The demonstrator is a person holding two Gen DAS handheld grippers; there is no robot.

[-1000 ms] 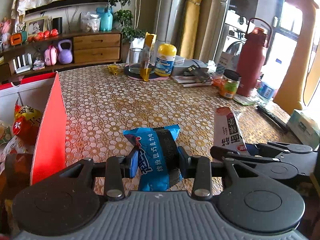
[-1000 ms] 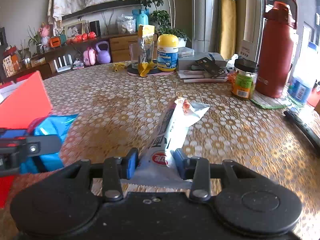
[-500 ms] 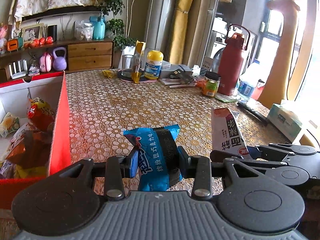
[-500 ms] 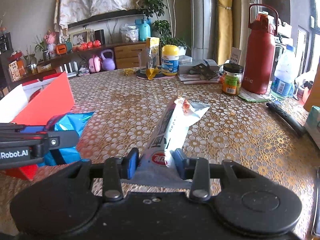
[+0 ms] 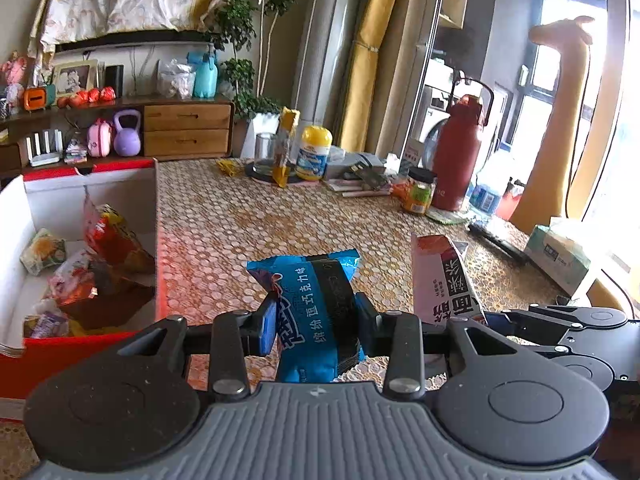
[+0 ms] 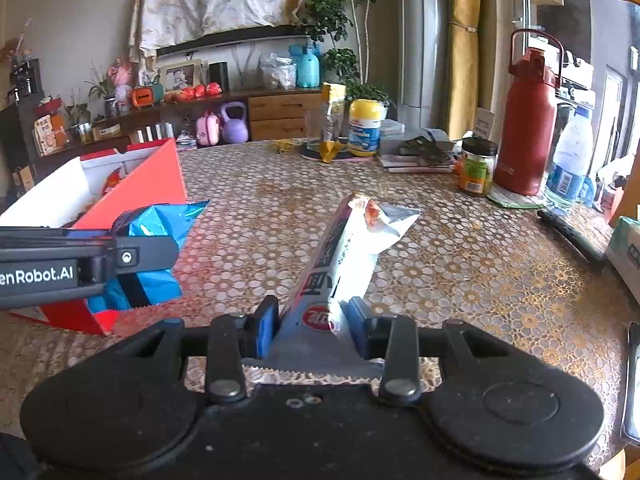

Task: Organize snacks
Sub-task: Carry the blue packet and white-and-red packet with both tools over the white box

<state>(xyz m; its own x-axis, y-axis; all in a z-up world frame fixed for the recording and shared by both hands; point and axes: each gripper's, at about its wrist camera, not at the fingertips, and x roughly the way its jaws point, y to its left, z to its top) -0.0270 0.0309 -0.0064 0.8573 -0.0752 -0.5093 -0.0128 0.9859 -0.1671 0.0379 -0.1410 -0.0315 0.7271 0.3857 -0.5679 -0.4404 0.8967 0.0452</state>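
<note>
left tool [image 5: 316,320] grips a crinkly blue foil snack packet [image 5: 316,300], right tool [image 6: 312,320] a white one [image 6: 348,256]; next, drop both into the red cardboard box [image 5: 92,348] at left.

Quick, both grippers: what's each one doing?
Left gripper: closed on the blue foil snack packet.
Right gripper: closed on the white plastic snack pouch.

Each view looks forward from close behind its own gripper, low above the patterned table [image 5: 248,216], with the gripper body filling the bottom of the frame. The left wrist view faces across the table toward the wooden sideboard [image 5: 186,130], the red box [image 5: 158,240] at left of frame. The right wrist view faces the same way from further right. Both share the red flask [image 6: 528,124], the yellow-capped bottle [image 5: 315,152] and the sideboard.
</note>
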